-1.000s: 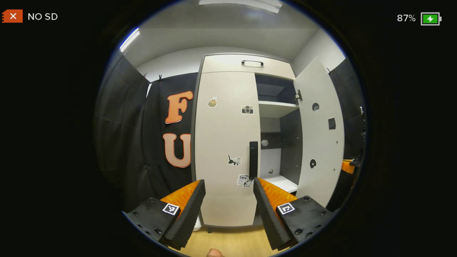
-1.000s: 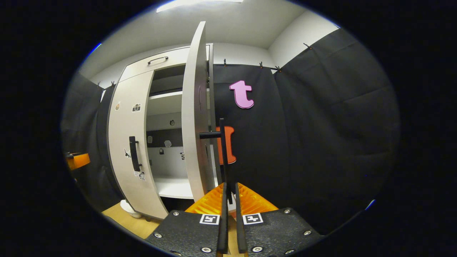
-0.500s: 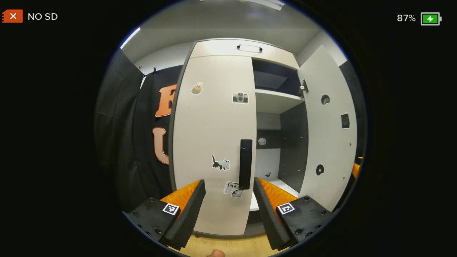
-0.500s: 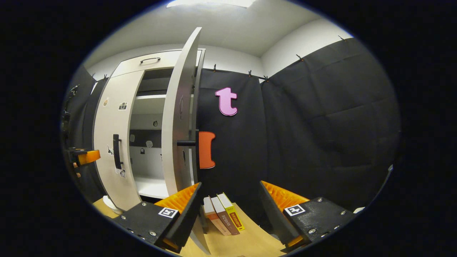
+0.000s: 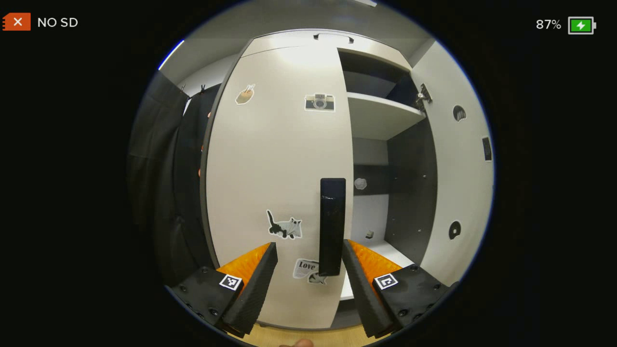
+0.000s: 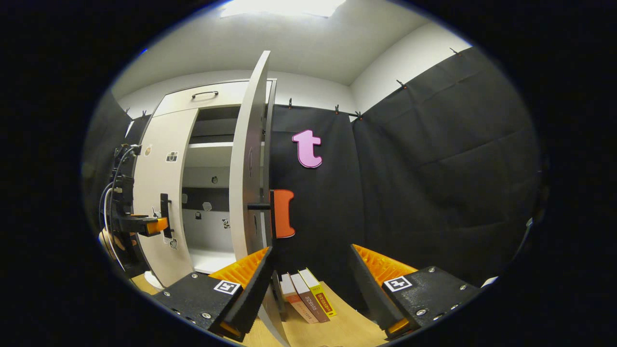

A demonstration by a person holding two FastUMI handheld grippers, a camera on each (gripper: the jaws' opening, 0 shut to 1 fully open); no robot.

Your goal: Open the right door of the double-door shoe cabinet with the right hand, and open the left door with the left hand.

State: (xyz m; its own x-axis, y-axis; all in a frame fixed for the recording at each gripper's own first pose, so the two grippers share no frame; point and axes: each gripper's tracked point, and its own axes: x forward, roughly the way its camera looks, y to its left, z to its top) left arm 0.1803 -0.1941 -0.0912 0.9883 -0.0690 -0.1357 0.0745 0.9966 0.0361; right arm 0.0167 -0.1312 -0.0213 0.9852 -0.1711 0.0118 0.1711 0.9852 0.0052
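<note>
While we look along both grippers at this moment, we log the scene like this:

Right door: we see the right door [image 6: 246,164] swung out edge-on to us in the right gripper view, its handle [image 6: 260,206] sticking out to the side; we judge this half of the task done.
Right gripper: our right gripper [image 6: 308,284] has its fingers spread wide with nothing between them, clear of the door, above some books [image 6: 308,299] leaning on the floor [image 6: 342,327].
Left door: we see the left door [image 5: 279,168] shut flat against the cabinet, stickers on its face, beside the open compartment and its shelf [image 5: 381,115].
Left handle: the dark vertical left handle [image 5: 332,226] stands near the door's inner edge, its lower end between our fingertips in the left gripper view.
Left gripper: our left gripper [image 5: 308,260] is wide open and grips nothing; we cannot tell whether the fingers reach around the handle yet or sit short of it.
Risk, early close: if we close too soon, we think the pads pinch air in front of the handle.
Risk, offset: the handle sits nearer our right-side finger [image 5: 359,270], so that finger could bump it first.
Risk, straight pull: we expect the grip to slip if we pull straight back instead of following the hinge arc.
</note>
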